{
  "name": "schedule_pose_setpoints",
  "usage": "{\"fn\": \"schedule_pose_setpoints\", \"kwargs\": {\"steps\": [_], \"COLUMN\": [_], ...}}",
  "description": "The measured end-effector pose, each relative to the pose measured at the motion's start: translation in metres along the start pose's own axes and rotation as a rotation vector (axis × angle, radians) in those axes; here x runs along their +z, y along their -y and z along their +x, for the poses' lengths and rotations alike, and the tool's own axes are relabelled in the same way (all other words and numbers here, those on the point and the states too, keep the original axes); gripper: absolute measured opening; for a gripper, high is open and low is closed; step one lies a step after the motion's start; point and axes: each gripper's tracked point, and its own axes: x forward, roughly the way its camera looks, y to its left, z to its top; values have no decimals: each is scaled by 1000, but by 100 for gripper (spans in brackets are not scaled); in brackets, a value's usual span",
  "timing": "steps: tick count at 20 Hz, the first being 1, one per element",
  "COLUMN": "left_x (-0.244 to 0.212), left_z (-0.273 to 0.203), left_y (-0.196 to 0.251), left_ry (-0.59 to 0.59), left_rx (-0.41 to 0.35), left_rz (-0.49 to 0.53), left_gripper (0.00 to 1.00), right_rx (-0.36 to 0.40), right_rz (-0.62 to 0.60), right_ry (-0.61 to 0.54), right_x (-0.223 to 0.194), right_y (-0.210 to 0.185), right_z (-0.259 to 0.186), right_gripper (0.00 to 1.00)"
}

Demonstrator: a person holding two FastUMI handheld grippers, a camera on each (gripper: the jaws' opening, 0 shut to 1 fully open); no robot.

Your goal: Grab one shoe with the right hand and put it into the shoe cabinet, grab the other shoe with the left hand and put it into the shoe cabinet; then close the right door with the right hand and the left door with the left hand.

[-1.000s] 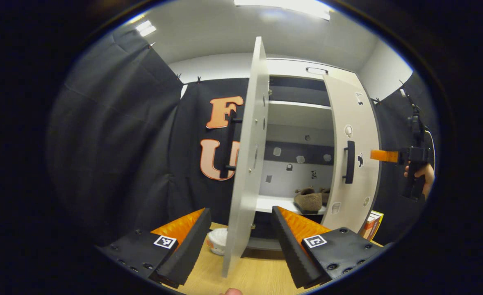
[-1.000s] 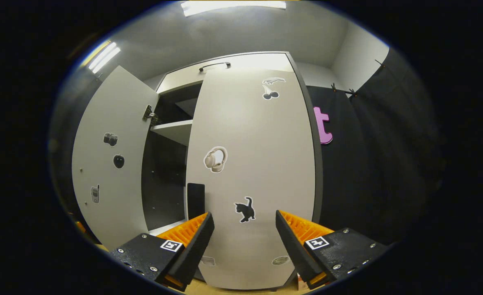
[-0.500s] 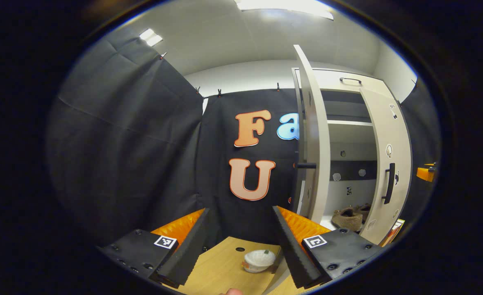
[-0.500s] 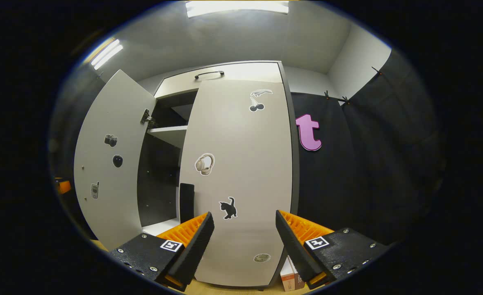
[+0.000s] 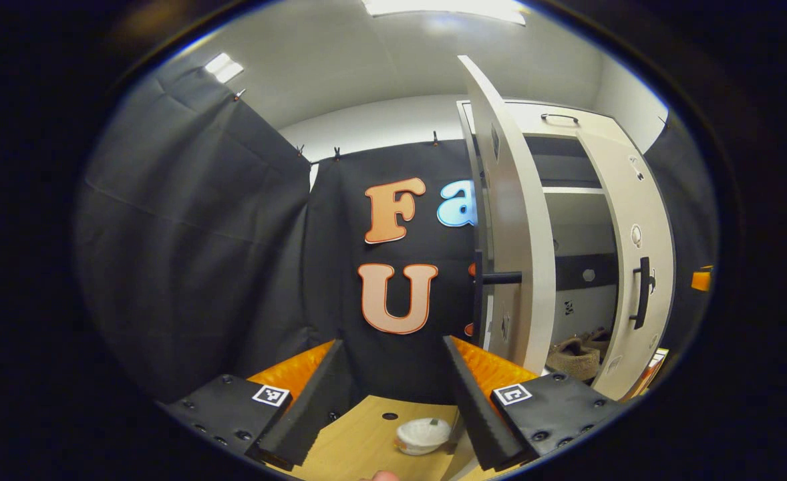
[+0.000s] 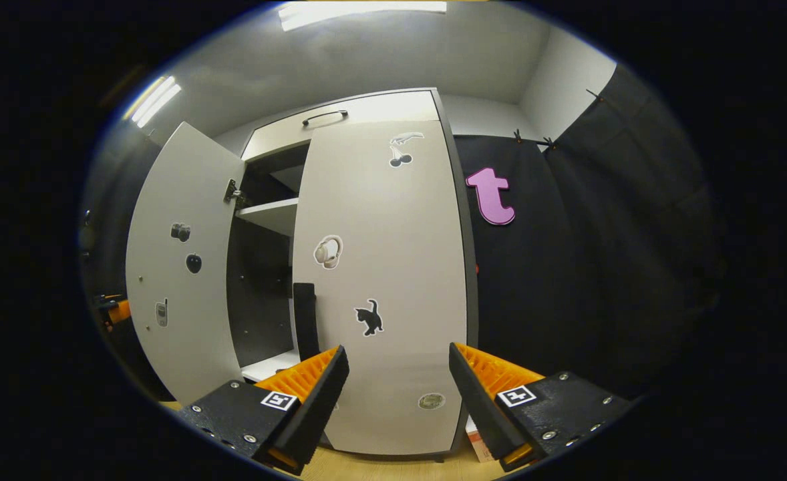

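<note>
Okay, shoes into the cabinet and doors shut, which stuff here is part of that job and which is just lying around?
Part of the job:
- shoes on the shelf inside the shoe cabinet
- right door, nearly closed
- left door, wide open
- left gripper, right gripper, both open

Lying about:
- white bowl on the wooden table
- box beside the cabinet

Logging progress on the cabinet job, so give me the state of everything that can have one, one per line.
Left door: open, swung wide.
Right door: nearly shut, a gap remains.
Shoes: inside the cabinet, on the lower shelf.
Left gripper: open, empty.
Right gripper: open, empty.
</note>
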Motion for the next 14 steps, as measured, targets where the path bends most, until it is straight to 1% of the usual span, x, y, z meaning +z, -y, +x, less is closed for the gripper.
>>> {"fn": "schedule_pose_setpoints", "kwargs": {"steps": [2, 3, 4, 5, 6, 8, 9, 12, 14], "left_x": [-1, 0, -1, 0, 0, 1, 2, 4, 5], "left_z": [0, -1, -2, -4, -4, -11, -13, -20, -21], "left_y": [2, 3, 5, 6, 12, 23, 29, 59, 79], "left_ry": [-13, -18, -22, -26, -27, -27, -26, -25, -28], "left_rx": [-8, -7, -4, -2, -8, -25, -39, -121, -174], "left_rz": [-13, -15, -26, -32, -28, -28, -30, -22, -35], "left_gripper": [93, 96, 93, 92, 95, 95, 91, 93, 95], "right_rx": [-2, -1, 4, 6, 9, 7, 8, 1, -7], "right_rz": [6, 10, 13, 15, 14, 10, 9, 3, 0], "right_ry": [0, 1, 4, 6, 8, 9, 8, -3, -8], "right_x": [1, 1, 3, 4, 5, 6, 7, 4, 4], "right_y": [1, 1, 0, 0, 0, 1, 2, 4, 6], "right_z": [0, -1, -1, -1, -2, -3, -4, -7, -10], "right_gripper": [93, 93, 93, 93, 93, 93, 93, 93, 93]}}
